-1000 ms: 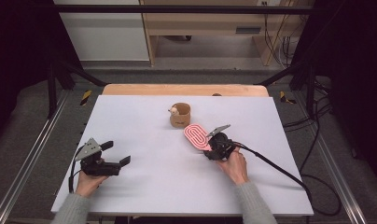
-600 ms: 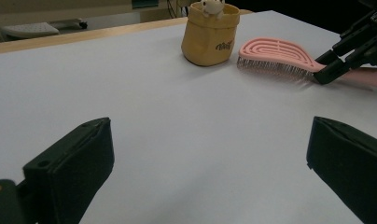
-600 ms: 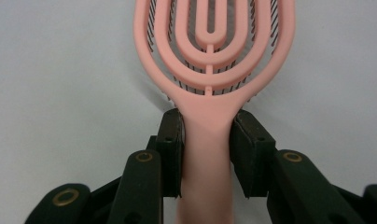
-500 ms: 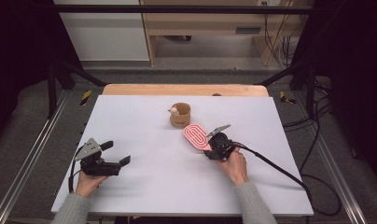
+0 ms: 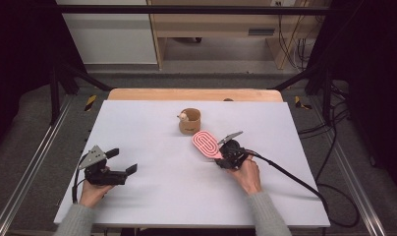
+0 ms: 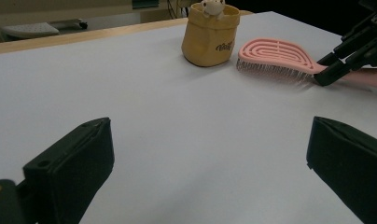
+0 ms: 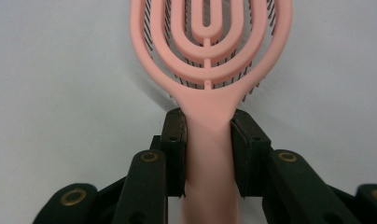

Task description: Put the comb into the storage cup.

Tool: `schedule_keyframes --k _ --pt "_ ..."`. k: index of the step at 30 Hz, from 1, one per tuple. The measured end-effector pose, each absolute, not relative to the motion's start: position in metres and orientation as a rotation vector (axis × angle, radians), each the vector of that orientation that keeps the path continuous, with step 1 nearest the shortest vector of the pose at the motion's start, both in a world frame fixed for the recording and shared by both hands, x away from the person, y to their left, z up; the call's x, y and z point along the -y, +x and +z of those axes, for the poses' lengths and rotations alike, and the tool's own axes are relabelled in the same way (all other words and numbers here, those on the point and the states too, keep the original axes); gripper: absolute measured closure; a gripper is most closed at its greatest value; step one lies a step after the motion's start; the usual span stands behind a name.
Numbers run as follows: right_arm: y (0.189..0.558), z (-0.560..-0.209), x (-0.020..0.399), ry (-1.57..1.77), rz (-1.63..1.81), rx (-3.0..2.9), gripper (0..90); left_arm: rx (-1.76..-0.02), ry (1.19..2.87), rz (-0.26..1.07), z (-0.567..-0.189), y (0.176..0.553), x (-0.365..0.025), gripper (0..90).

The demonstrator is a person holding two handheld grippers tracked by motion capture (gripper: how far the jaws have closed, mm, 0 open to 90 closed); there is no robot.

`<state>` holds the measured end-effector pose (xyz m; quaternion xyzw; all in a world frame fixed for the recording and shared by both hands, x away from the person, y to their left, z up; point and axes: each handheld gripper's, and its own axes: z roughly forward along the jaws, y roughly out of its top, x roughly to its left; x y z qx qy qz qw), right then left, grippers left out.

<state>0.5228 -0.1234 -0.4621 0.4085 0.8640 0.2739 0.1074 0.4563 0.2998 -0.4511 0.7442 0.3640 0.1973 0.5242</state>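
Clamping the pink brush handle, right gripper seems snug — left gripper wide open, empty.

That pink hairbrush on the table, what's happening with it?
A person at a white table works a hand-held gripper in each hand. The right gripper has just been closing on the handle of the pink hairbrush, which lies bristles down; its pads now press the handle from both sides. The left gripper sits open off to the side, holding nothing. Beyond the brush stands a small tan pouch with a little plush toy peeking out.
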Motion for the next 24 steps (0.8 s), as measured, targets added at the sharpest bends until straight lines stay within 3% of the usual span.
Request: schedule_keyframes --k 24 --pt "0.510 -0.443 0.128 1.169 0.917 -2.519 70.0 -0.878 1.774 0.470 -0.450 0.456 -0.300 0.6"
